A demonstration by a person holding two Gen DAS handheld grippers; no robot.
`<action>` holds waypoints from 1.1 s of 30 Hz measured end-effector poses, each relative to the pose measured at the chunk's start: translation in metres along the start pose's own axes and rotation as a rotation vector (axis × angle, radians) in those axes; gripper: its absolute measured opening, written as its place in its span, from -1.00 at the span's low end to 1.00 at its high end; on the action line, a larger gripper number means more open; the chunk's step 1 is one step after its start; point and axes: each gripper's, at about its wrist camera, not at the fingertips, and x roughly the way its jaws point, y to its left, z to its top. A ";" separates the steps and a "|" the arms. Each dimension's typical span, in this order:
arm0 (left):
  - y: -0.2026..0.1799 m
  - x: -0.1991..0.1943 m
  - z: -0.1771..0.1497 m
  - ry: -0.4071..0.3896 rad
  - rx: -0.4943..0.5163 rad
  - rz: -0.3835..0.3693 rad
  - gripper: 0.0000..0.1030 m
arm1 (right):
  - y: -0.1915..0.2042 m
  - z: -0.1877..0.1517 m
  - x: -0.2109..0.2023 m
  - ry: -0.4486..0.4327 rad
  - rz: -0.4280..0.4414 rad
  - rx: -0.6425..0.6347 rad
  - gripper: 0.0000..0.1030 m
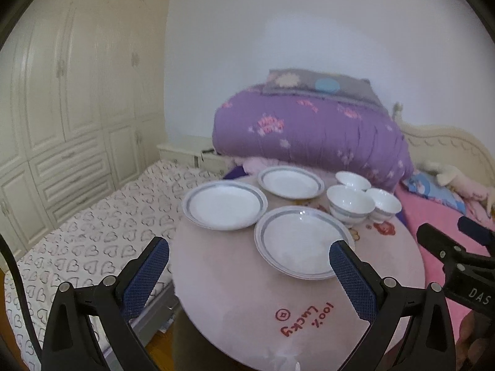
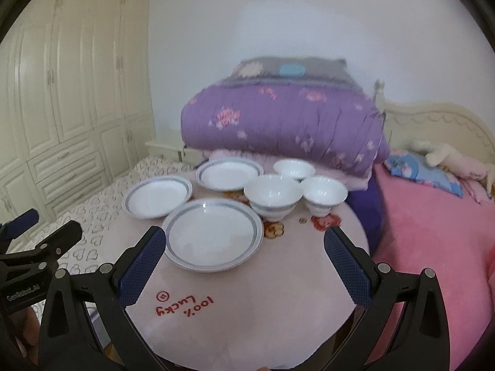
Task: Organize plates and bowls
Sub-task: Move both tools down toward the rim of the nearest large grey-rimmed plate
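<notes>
On the round pink bench (image 2: 278, 293) there are three white plates with a grey-blue ring and three white bowls. The near plate (image 2: 213, 234) lies closest to the cameras, flat on the cover. The left plate (image 2: 157, 197) lies behind it to the left, at the edge of the bench, and the far plate (image 2: 228, 174) lies further back. The plates are just beside each other; I cannot tell if their rims touch.

The big bowl (image 2: 273, 196) stands upright to the right of the near plate. The right bowl (image 2: 324, 194) stands just beside it, and the back bowl (image 2: 294, 169) stands behind these two. The three bowls are close together in one group.

The left hand-held gripper (image 1: 249, 258) hangs over the front part of the bench, its blue padded fingers (image 1: 352, 281) spread wide, with nothing between them. The right hand-held gripper (image 2: 244, 249) is also spread wide and holds nothing; the near plate shows between its fingers, a little beyond them.

Red letters "100% Lucky" (image 2: 185, 307) are written on the bench cover. Behind the bench a folded purple quilt (image 2: 278, 123) lies on a bed (image 2: 433, 232) with a pink blanket.
</notes>
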 end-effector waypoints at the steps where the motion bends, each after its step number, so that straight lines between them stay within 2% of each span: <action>1: 0.001 0.013 0.004 0.022 -0.003 -0.011 0.99 | -0.003 0.000 0.014 0.032 0.007 0.002 1.00; 10: 0.025 0.122 0.044 0.235 -0.041 -0.047 0.99 | -0.022 -0.004 0.098 0.237 0.052 0.067 1.00; 17: 0.033 0.187 0.076 0.304 -0.068 -0.055 0.98 | -0.033 0.002 0.144 0.330 0.088 0.106 1.00; 22: 0.042 0.253 0.102 0.391 -0.126 -0.085 0.93 | -0.038 0.006 0.180 0.393 0.118 0.124 0.99; 30: 0.059 0.317 0.122 0.457 -0.168 -0.102 0.88 | -0.041 0.007 0.218 0.468 0.148 0.138 0.85; 33: 0.061 0.340 0.123 0.487 -0.180 -0.123 0.78 | -0.044 0.007 0.229 0.490 0.155 0.144 0.77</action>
